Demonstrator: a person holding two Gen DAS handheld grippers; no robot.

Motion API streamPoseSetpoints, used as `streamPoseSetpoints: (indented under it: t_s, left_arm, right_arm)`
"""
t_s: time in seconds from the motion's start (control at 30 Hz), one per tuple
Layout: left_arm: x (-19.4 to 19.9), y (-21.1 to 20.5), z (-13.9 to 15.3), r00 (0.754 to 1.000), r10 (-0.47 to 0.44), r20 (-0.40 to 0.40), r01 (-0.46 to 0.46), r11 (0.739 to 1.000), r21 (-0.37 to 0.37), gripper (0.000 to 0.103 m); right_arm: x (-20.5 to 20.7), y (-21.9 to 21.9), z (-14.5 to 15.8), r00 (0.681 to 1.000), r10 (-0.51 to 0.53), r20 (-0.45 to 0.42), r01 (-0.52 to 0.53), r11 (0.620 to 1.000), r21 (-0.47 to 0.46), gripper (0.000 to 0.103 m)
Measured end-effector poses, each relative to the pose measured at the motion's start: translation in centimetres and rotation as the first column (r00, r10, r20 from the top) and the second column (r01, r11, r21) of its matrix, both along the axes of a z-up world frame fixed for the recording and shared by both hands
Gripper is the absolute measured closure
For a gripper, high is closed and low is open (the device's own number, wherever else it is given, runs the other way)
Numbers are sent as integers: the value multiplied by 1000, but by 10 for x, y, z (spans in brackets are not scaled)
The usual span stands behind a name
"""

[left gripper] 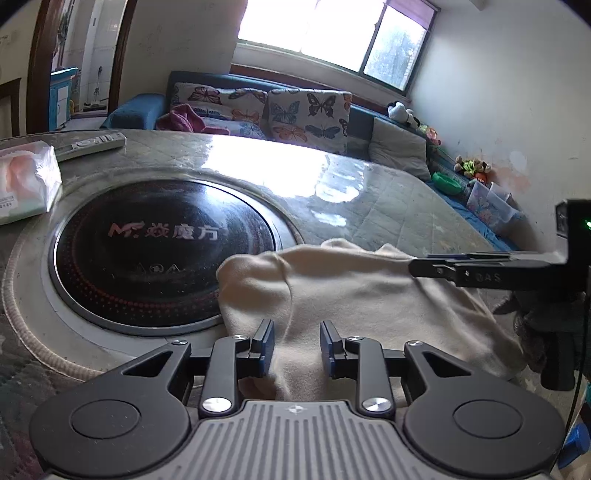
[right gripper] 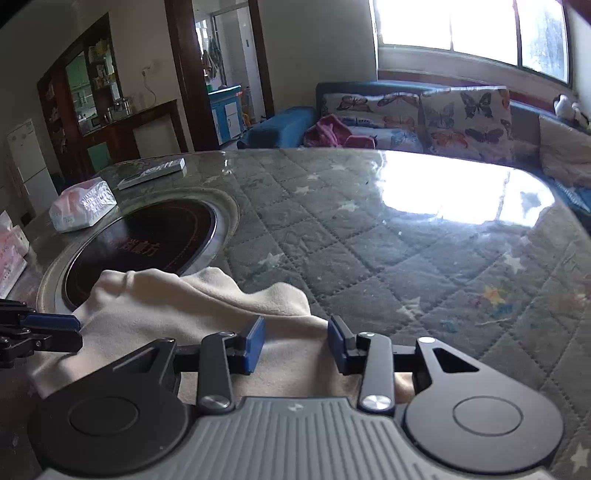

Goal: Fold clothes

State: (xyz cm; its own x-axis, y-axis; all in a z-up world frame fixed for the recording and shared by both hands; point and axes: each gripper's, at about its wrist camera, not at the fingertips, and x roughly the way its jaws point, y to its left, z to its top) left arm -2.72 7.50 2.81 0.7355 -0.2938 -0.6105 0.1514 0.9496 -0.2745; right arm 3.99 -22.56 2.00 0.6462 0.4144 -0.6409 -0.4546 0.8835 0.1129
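I have both grippers low over the table [right gripper: 388, 236], which wears a grey quilted cover with pale stars under a glossy sheet. The cream garment [left gripper: 354, 295] lies bunched on the near part of the table, its far edge lapping over the rim of the round black induction cooktop [left gripper: 162, 251] set into the tabletop. The cloth looks like soft fleece; I cannot tell what kind of garment it is.

My left gripper [left gripper: 297, 347] has its jaws spread, the blue pads standing apart with cream fabric showing in the gap between them. Nothing is pinched there; whether the pads brush the cloth below I cannot tell. My right gripper [right gripper: 296, 341] is likewise spread wide, its pads apart over the right-hand edge of the garment, where the cloth rises in a soft ridge just ahead of the fingers.

In the left wrist view the right gripper reaches in from the right side, over the garment's far right part. In the right wrist view the left gripper's fingers show at the left edge, beside the cloth.

Further back on the table, a tissue pack [right gripper: 83, 205] sits to the left of the cooktop, and a remote control [right gripper: 153, 173] lies beyond it. Behind the table stands a blue sofa [left gripper: 258, 107] with butterfly-print cushions [left gripper: 308, 118], under a bright window [left gripper: 332, 33].
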Motion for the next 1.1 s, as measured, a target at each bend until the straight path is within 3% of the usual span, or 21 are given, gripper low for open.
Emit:
streamPoseSetpoints:
  t_s: [0.07,0.2,0.33,0.37,0.7,0.8,1.0,1.1]
  left_arm:
    - [-3,3,2,1000,24,8,-24,1000,0,60]
    - [-7,8,1,998,63,-10,-63,998,16,53]
    - [-10,15,1,994,105,-30,-105,994,25,42]
    - [-11,17,2,993,114,-31,-113,993,29,34]
    - [-18,37,7,976,209,-56,-208,978,24,10]
    - [-19,49,9,966,247,-83,-249,968,-25,7]
    - [-18,57,12,960,261,-104,-271,958,-92,7]
    - [-17,57,12,960,253,-116,-267,955,-126,7]
  right_arm:
    - [-14,5,8,999,35,25,-35,999,-10,64]
    - [-43,23,20,987,143,72,-138,988,-68,53]
    - [-72,46,26,960,266,91,-256,960,-114,49]
    - [-82,55,27,948,305,89,-293,947,-129,48]
    - [-128,126,14,840,531,112,-483,826,-292,44]
    - [-136,144,9,805,582,120,-516,785,-343,46]
    - [-140,163,-2,791,600,117,-520,761,-388,54]
    - [-141,172,-8,785,609,116,-520,749,-410,69]
